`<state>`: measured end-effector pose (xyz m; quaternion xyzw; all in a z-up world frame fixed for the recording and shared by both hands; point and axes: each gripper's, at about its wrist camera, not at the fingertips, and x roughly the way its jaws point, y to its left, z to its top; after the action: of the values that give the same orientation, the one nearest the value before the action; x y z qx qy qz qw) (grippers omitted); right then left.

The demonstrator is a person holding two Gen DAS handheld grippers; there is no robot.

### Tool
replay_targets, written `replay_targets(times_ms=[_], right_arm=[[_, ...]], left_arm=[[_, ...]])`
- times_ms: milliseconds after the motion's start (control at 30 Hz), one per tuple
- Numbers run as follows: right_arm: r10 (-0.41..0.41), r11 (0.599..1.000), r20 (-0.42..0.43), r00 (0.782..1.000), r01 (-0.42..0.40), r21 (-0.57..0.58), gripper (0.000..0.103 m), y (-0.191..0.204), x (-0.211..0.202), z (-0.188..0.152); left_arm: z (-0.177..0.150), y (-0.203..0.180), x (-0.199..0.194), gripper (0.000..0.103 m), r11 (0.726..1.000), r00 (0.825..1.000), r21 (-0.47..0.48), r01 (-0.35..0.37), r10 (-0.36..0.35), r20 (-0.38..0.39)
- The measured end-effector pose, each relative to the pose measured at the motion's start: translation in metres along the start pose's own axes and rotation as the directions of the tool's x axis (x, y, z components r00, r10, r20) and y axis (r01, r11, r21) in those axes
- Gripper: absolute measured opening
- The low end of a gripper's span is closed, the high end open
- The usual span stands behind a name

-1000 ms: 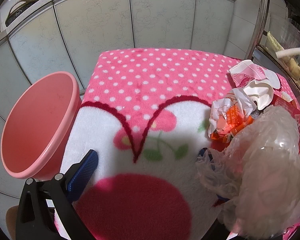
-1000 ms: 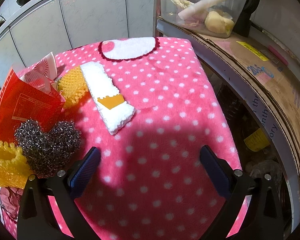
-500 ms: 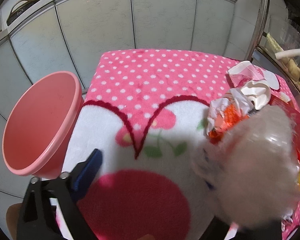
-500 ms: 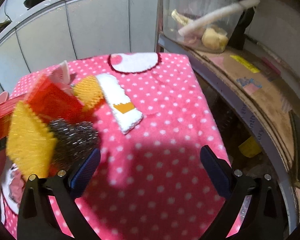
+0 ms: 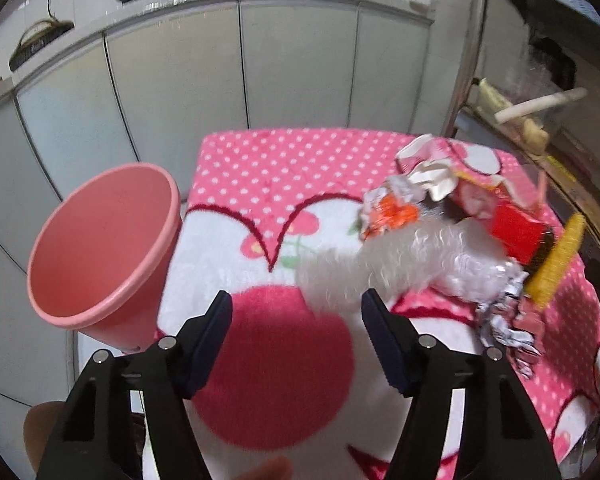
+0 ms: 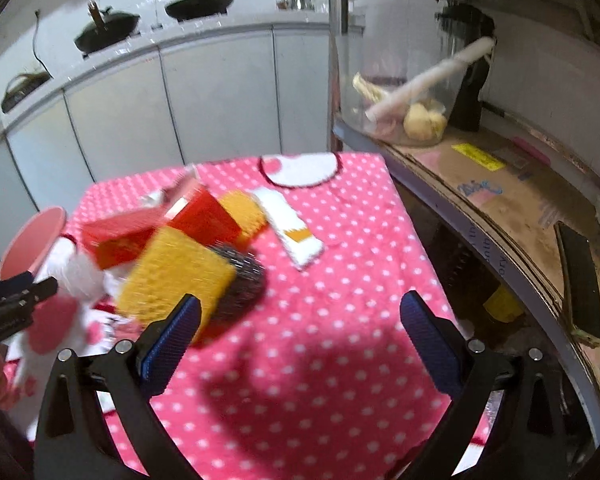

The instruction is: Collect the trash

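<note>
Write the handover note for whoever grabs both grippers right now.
Left gripper: jaws closing; the clear plastic bag lies just past the tips, grip not confirmed.
Right gripper: open, empty, above the pink dotted blanket.
Trash pile: bag, red wrappers, crumpled paper, foil, mixed with yellow sponges and steel wool.
Pink bin, off the blanket's left edge, looks empty.
Left: move all trash to the bin.

The right gripper (image 6: pixel 300 322) stands wide open over the pink dotted blanket (image 6: pixel 340 300); a yellow scrubber (image 6: pixel 176 276) and steel wool (image 6: pixel 240 280) lie at ten o'clock.
</note>
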<state>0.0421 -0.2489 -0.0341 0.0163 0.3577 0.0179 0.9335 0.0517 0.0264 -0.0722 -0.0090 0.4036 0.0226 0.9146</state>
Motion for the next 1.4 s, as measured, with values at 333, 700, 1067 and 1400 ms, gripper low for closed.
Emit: replay_targets(times_ms=[333,700,1067,1400], right_arm=[[0.034,0.999,0.129,0.991,-0.033,-0.012,0.100,0.040,-0.040,-0.015],[0.054,0.998,0.161,0.985,-0.052,-0.021,0.100,0.052,-0.053,-0.019],[0.052,0.998,0.159,0.986,-0.047,-0.037,0.100,0.057,-0.053,-0.021],[0.055,0.998,0.151,0.987,-0.048,-0.050,0.100,0.061,-0.052,-0.022]], left_arm=[[-0.001,-0.014,-0.052,0.062,0.999,0.985,0.019,0.043,-0.045,0.168],[-0.009,-0.020,-0.063,0.055,0.998,0.980,0.029,0.058,-0.063,0.187],[-0.011,-0.021,-0.067,0.055,0.998,0.977,0.032,0.061,-0.066,0.201],[-0.011,-0.020,-0.068,0.055,0.998,0.976,0.020,0.052,-0.055,0.212]])
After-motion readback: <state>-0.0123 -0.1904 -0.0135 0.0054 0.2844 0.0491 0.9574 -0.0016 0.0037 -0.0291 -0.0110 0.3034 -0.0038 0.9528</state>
